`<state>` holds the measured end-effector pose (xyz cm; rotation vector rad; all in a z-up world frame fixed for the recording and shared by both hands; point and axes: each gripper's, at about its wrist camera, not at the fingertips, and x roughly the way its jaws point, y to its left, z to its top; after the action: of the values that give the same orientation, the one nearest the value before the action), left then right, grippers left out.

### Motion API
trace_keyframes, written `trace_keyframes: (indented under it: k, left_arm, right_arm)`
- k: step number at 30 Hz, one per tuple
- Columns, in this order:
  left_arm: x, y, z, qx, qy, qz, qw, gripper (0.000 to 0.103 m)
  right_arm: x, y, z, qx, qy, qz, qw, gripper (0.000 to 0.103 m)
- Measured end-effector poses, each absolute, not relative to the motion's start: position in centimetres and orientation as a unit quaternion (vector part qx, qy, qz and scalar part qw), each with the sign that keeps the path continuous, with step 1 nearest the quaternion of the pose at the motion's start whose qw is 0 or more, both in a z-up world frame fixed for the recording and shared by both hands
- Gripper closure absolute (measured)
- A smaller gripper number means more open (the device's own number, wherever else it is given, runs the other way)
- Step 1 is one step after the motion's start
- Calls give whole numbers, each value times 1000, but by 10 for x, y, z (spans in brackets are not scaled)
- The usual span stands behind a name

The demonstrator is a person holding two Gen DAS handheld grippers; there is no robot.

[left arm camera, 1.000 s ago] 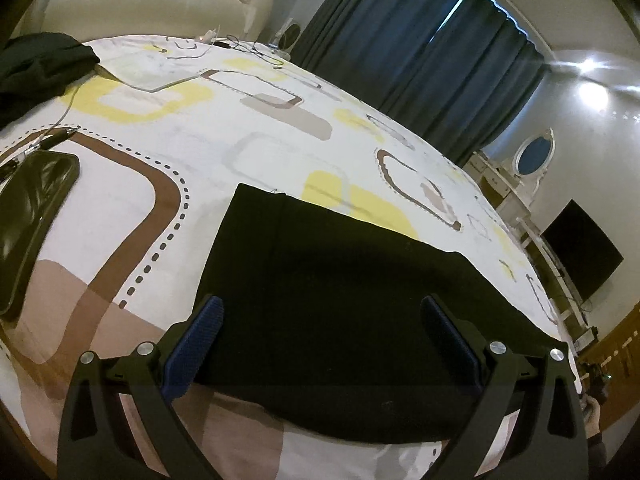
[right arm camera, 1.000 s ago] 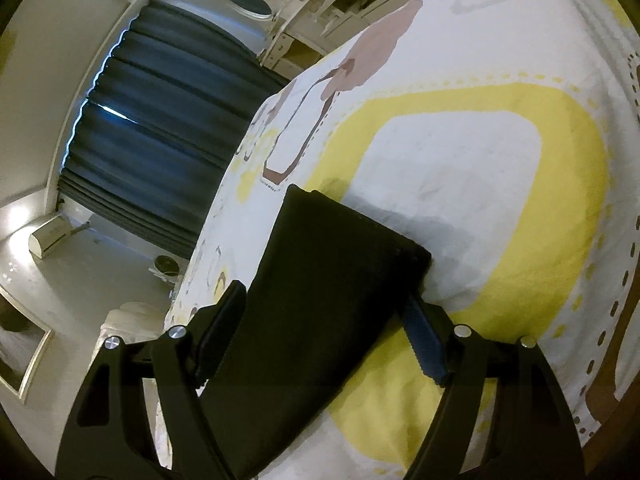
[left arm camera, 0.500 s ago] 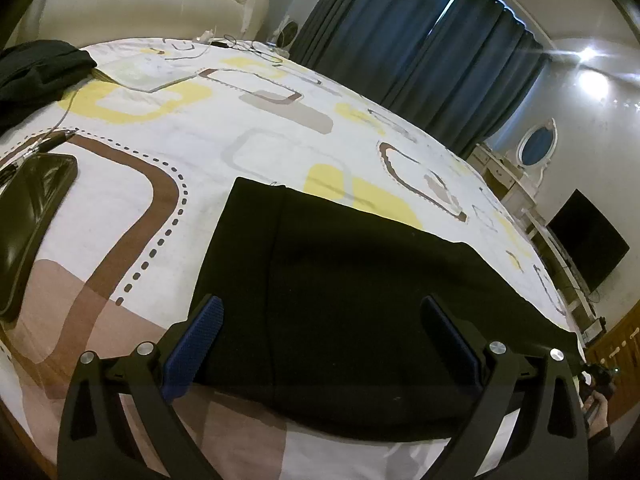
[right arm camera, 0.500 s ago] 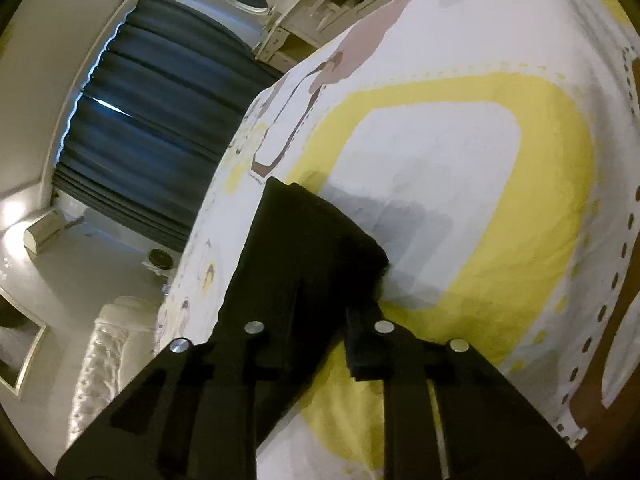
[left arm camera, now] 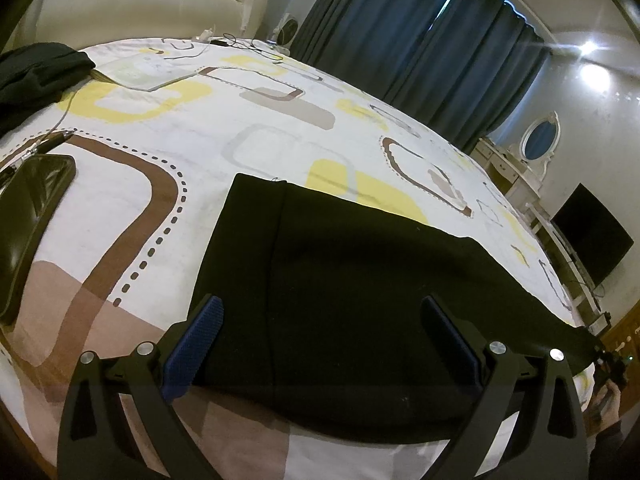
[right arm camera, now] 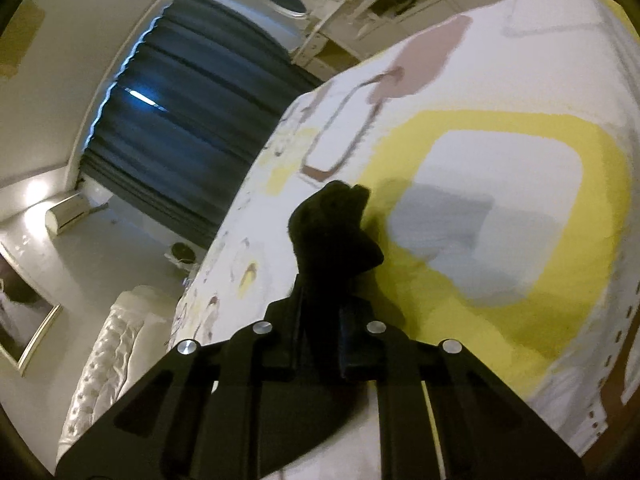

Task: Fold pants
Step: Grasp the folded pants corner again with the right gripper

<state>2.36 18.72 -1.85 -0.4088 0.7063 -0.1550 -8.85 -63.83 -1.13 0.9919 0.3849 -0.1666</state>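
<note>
Black pants [left arm camera: 360, 272] lie flat on the patterned bed sheet [left arm camera: 168, 128], stretching from the near left toward the far right. My left gripper [left arm camera: 320, 332] is open, its blue-padded fingers [left arm camera: 196, 336] straddling the near edge of the pants just above the cloth. My right gripper [right arm camera: 320, 344] is shut on the bunched end of the pants [right arm camera: 336, 228], which stands lifted above the sheet [right arm camera: 500, 200].
A black phone-like case [left arm camera: 28, 224] and a pen lie on the sheet at the left. A dark garment [left arm camera: 36, 76] sits at the far left near the headboard [left arm camera: 132, 0]. Cables lie at the far side. Dark curtains [left arm camera: 420, 44], a dresser and a TV stand beyond the bed.
My right gripper closed on the end of the pants and lifted it, bunching the cloth. My left gripper stayed open over the near edge, shifting only slightly.
</note>
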Motion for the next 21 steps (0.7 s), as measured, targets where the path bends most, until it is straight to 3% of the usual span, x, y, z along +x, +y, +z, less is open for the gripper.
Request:
trace_keyframes:
  k: [11,21]
  left_arm:
    - [24,184,-22,-188,341,-74,918,5]
    - [27,186,-25,-192,338,-77,918,5]
  right_arm:
    - [-50,-540,44,404,197,25,893,90]
    - [-9,-418,44,361,254,130,888,90]
